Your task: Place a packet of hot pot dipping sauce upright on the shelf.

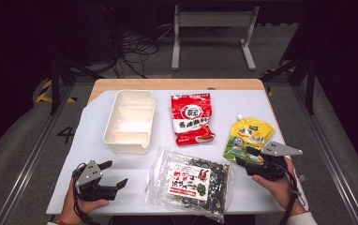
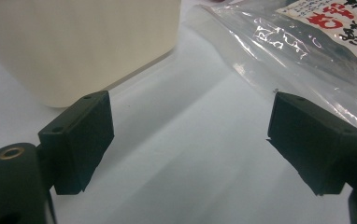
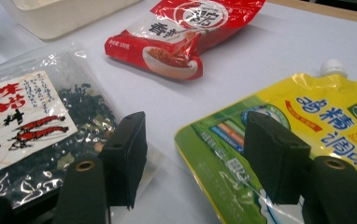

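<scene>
The right gripper [image 3: 193, 158] stands with its jaws apart and nothing pinched between them. In the right gripper view one jaw hangs over the lower edge of the yellow-green spout pouch [image 3: 307, 121], the other over the bare sheet just beside the clear seaweed bag [image 3: 32, 135]; whether either pad touches what lies under it cannot be told. In the high view this gripper [image 1: 251, 157] sits at the pouch's near end, held by the person's right hand [image 1: 275, 183], close to the table's right edge. The pouch [image 1: 249, 136] lies flat there, its white cap pointing towards the far side.

The left gripper [image 2: 190, 149] is also spread wide, with only white sheet between its jaws. In the left gripper view the wall of the cream divided tray [image 2: 78, 42] rises ahead of one jaw, and the seaweed bag's clear edge [image 2: 279, 51] lies just beside the other. In the high view this gripper [image 1: 114, 174] rests near the table's [image 1: 177, 84] near-left corner in the left hand [image 1: 81, 204].

The seaweed bag [image 1: 191, 183] lies between the two grippers at the near edge. The tray [image 1: 129, 121] sits towards the far-left part of the white sheet [image 1: 242, 101], and a red seasoning packet [image 1: 192, 118] lies at the middle, between the tray and the pouch.
</scene>
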`<act>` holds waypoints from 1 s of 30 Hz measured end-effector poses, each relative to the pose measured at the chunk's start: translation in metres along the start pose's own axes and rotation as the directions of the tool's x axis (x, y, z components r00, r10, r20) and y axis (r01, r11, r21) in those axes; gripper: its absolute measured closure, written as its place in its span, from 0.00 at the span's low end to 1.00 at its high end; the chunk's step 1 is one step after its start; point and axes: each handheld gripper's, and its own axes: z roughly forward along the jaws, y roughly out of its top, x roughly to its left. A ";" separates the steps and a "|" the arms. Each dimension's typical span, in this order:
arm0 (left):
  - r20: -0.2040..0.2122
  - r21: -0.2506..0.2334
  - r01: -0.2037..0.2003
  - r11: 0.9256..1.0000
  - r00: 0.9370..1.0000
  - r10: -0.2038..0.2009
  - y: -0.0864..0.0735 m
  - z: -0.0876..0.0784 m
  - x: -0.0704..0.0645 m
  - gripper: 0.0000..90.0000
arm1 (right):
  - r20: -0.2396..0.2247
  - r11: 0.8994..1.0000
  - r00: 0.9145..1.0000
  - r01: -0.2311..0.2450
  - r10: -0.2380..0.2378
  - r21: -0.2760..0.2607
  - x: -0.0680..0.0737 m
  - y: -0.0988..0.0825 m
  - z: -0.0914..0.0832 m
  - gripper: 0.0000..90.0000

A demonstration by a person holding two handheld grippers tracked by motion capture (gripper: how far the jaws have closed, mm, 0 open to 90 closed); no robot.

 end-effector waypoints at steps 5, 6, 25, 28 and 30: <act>0.001 -0.006 -0.007 1.000 1.000 0.007 0.002 0.001 -0.004 0.17 | -0.011 1.000 1.000 0.007 -0.007 0.002 0.003 0.010 0.007 0.45; -0.004 0.000 -0.014 1.000 1.000 0.014 0.002 0.001 -0.004 0.17 | -0.009 1.000 1.000 0.012 -0.012 0.000 0.003 0.011 0.008 0.45; -0.023 0.015 -0.034 0.999 0.999 0.034 -0.002 -0.001 -0.006 0.20 | -0.026 0.999 0.999 0.025 -0.027 -0.047 0.004 0.046 0.026 0.46; -0.015 0.024 -0.042 0.999 0.999 0.043 -0.001 0.000 -0.006 0.20 | -0.037 0.999 0.999 0.018 -0.020 -0.045 0.001 0.048 0.031 0.47; -0.013 0.026 -0.044 0.999 0.999 0.044 -0.002 0.001 -0.007 0.20 | -0.038 0.999 0.999 0.021 -0.023 -0.039 0.001 0.049 0.033 0.47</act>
